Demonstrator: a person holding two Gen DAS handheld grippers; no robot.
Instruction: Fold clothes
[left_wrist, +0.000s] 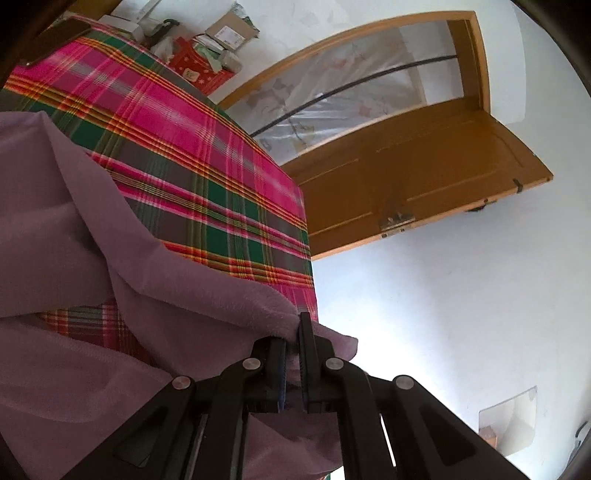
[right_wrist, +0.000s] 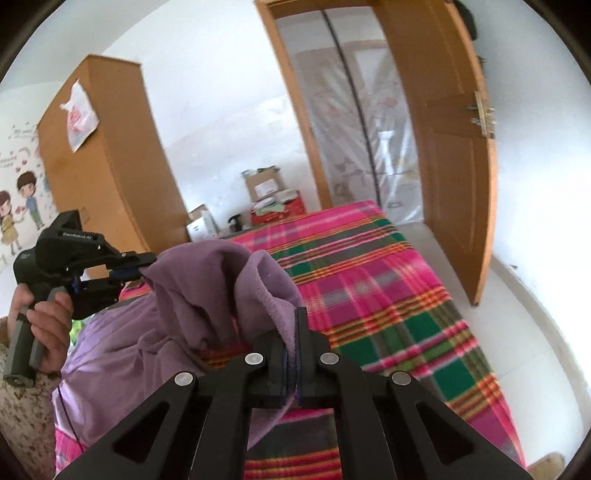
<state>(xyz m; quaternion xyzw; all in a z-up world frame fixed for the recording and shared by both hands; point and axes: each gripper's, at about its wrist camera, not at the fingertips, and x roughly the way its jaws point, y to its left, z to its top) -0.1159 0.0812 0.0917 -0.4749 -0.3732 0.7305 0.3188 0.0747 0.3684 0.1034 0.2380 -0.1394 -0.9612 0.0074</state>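
In the left wrist view, the left gripper (left_wrist: 292, 343) is clamped on a fold of the purple garment (left_wrist: 55, 206). The soft fleece edge is pinched between its two black fingers (left_wrist: 309, 332), which stand almost together. From this grip the garment spreads away to the left side and lies partly on the bed (left_wrist: 207, 155), which is covered with a pink, green and grey checked sheet. A part of the cloth also hangs down below the gripper, off the near edge of the bed. Beyond the far end of the bed there are cardboard boxes (left_wrist: 231, 31) and a red bag (left_wrist: 197, 66) against the white wall. To the right of the bed stands an open wooden door (left_wrist: 413, 177).

In the right wrist view, the right gripper (right_wrist: 293, 347) is closed tightly on another edge of the same purple garment (right_wrist: 207, 291). The cloth rises from this grip in a loose bunch above the near left part of the bed (right_wrist: 376, 280). At the left of the bed, the left gripper (right_wrist: 142, 267) holds the other end of the garment, and a hand (right_wrist: 44, 325) grasps its grey handle. A wooden wardrobe (right_wrist: 110, 177) stands behind this gripper, beside the far end of the bed.
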